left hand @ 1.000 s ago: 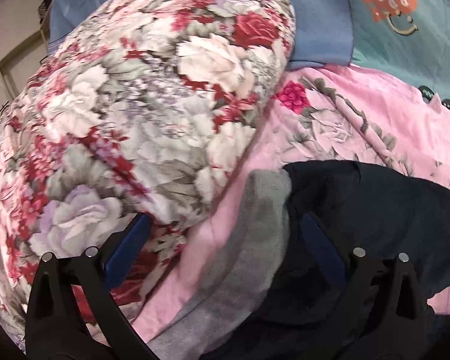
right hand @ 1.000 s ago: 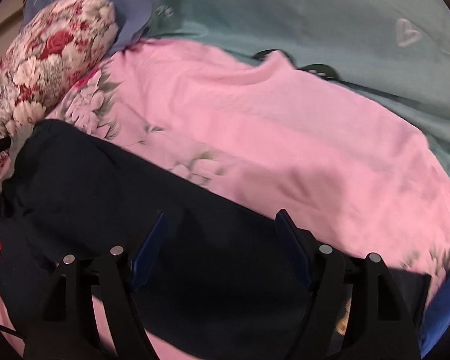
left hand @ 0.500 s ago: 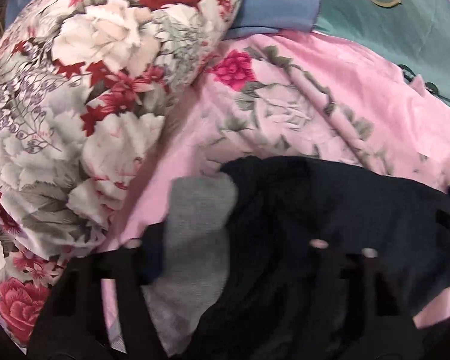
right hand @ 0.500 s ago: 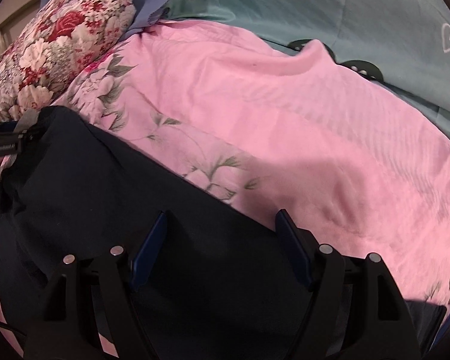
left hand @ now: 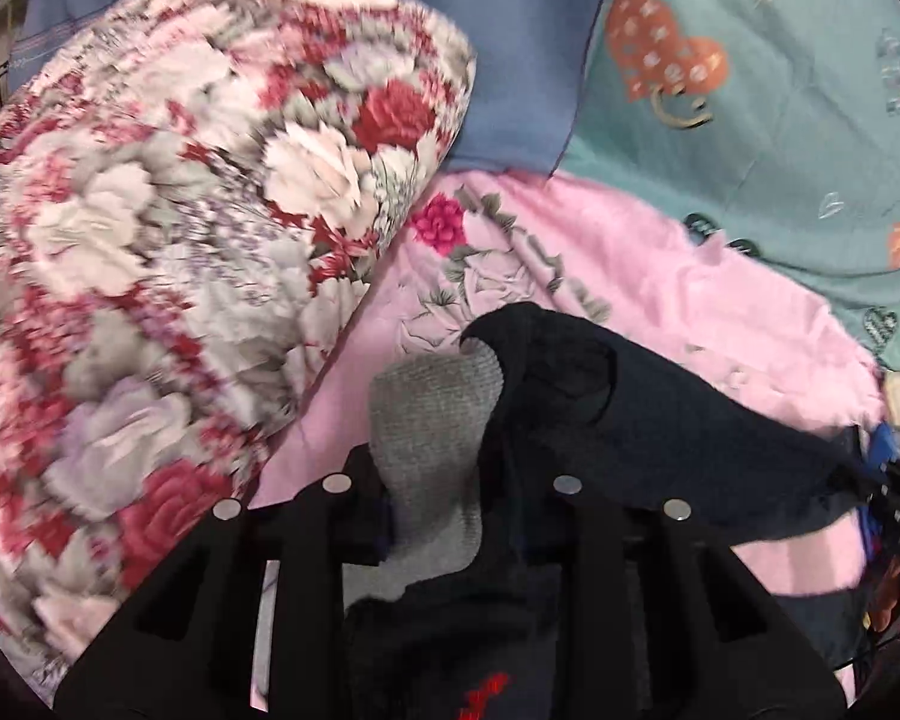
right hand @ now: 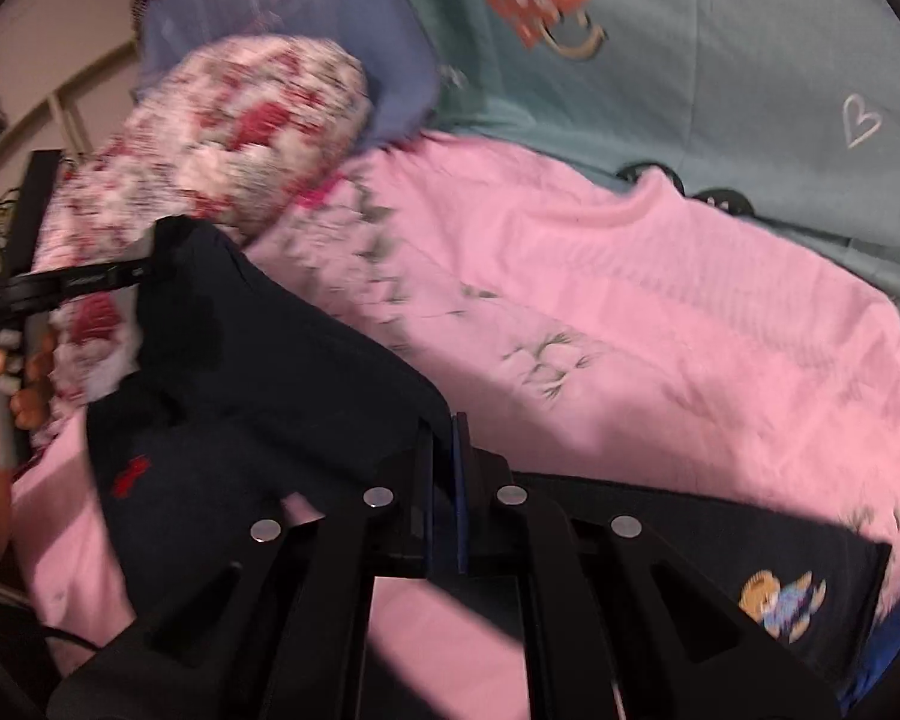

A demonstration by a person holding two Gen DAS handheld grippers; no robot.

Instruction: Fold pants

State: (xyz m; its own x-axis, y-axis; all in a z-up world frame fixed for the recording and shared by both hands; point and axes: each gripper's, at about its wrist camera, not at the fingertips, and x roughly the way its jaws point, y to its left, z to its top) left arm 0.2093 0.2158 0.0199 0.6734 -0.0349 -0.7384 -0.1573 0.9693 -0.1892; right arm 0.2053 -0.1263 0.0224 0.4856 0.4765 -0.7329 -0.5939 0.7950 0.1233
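Note:
Dark navy pants [right hand: 258, 372] with a small red logo lie on a pink floral blanket [right hand: 630, 312]. My right gripper [right hand: 444, 450] is shut on the pants' upper edge and holds it raised. My left gripper [left hand: 450, 516] is shut on the waistband end, where the grey inner lining [left hand: 432, 420] shows above the fingers; the pants [left hand: 660, 420] stretch right from it toward the right gripper [left hand: 888, 480]. The left gripper also shows at the left of the right wrist view [right hand: 144, 267].
A rolled red-and-white floral quilt [left hand: 180, 252] lies close on the left. A blue pillow [left hand: 510, 60] and a teal sheet [left hand: 750, 120] with heart prints lie behind. A dark cloth with a bear picture [right hand: 780, 594] lies at the lower right.
Both grippers have closed on the pants and lifted the edge off the blanket. The cloth now hangs stretched between them.

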